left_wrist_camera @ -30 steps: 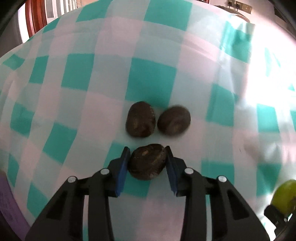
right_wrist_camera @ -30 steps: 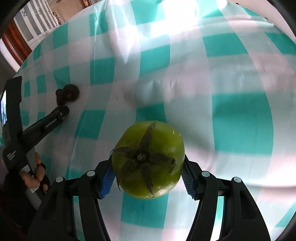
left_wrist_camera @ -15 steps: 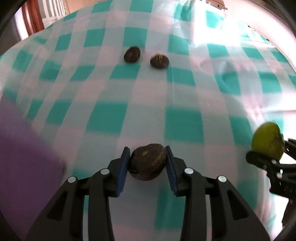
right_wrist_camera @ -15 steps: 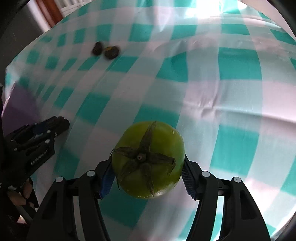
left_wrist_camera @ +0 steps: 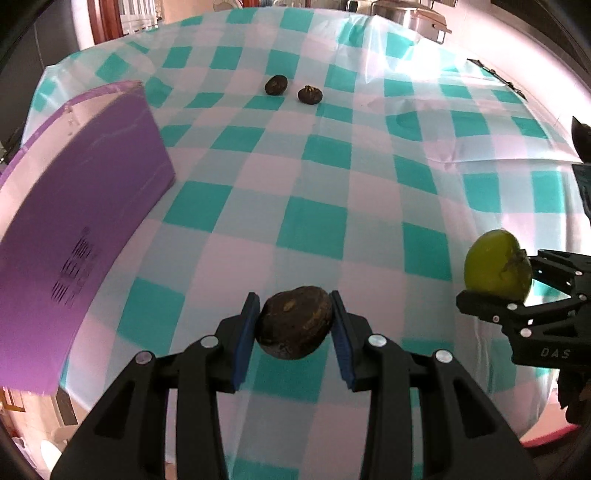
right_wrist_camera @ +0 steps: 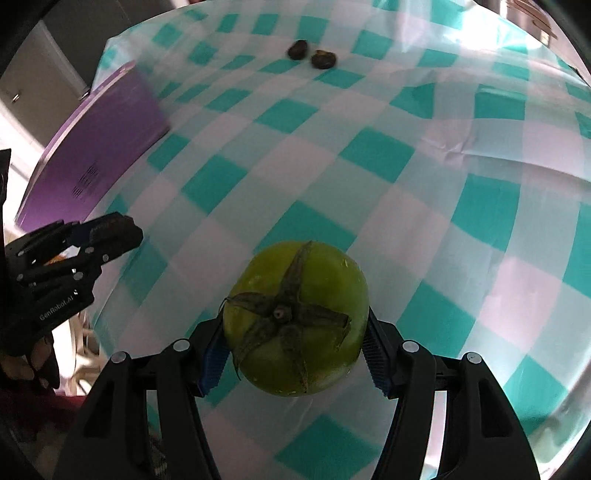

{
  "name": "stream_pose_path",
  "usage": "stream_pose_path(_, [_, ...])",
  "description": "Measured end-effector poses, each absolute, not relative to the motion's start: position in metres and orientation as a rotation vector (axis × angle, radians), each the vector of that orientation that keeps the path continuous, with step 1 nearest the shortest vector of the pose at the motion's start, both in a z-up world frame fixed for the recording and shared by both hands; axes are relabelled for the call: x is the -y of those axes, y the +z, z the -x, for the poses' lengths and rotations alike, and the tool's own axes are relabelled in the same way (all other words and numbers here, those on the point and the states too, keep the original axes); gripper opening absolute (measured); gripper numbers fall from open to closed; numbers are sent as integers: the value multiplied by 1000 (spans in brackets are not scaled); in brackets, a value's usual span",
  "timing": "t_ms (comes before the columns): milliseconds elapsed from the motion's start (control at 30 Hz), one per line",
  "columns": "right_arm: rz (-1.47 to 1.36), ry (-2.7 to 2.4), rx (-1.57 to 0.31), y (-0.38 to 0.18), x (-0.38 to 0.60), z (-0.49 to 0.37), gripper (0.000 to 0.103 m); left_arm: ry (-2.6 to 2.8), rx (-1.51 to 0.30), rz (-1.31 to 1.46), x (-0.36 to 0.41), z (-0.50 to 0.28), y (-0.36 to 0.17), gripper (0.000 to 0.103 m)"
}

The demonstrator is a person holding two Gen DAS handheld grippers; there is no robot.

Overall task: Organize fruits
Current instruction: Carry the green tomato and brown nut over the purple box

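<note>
Left gripper (left_wrist_camera: 294, 325) pinches a brown fruit (left_wrist_camera: 294, 322); right gripper (right_wrist_camera: 291, 350) pinches a green fruit (right_wrist_camera: 295, 321). Far ahead, two brown fruits (left_wrist_camera: 292, 89) remain untouched.

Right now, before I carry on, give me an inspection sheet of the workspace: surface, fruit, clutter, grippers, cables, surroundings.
Surface: teal-and-white checked tablecloth, creased toward the right side.
Job's things: dark brown fruit clamped in the left gripper; green fruit with a dried calyx clamped in the right gripper; two more dark fruits side by side on the far cloth, apart from each other.
Container: purple box at the table's left edge; inside not visible.
Clutter: nothing seen.
Grippers: both shut on fruit, held above the cloth.
Cables: nothing seen.
Surroundings: metal pot beyond the far edge; wooden frame at far left.
</note>
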State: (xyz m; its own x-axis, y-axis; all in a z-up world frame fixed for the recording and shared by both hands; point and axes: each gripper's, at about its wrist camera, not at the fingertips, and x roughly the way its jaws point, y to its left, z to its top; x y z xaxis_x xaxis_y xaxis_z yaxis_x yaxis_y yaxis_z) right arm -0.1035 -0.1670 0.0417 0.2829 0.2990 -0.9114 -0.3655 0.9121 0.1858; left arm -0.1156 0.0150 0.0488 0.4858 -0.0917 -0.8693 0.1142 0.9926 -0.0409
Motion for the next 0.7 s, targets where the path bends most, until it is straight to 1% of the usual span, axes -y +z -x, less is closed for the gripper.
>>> stream_pose_path(333, [78, 487, -1178, 58, 165, 131, 61, -97, -1000, -27, -28, 160, 72, 38])
stream_pose_path(467, [77, 500, -1169, 63, 156, 135, 61, -79, -986, -21, -43, 167, 79, 38])
stream_pose_path(700, [41, 489, -1117, 86, 137, 123, 61, -74, -879, -22, -77, 162, 113, 38])
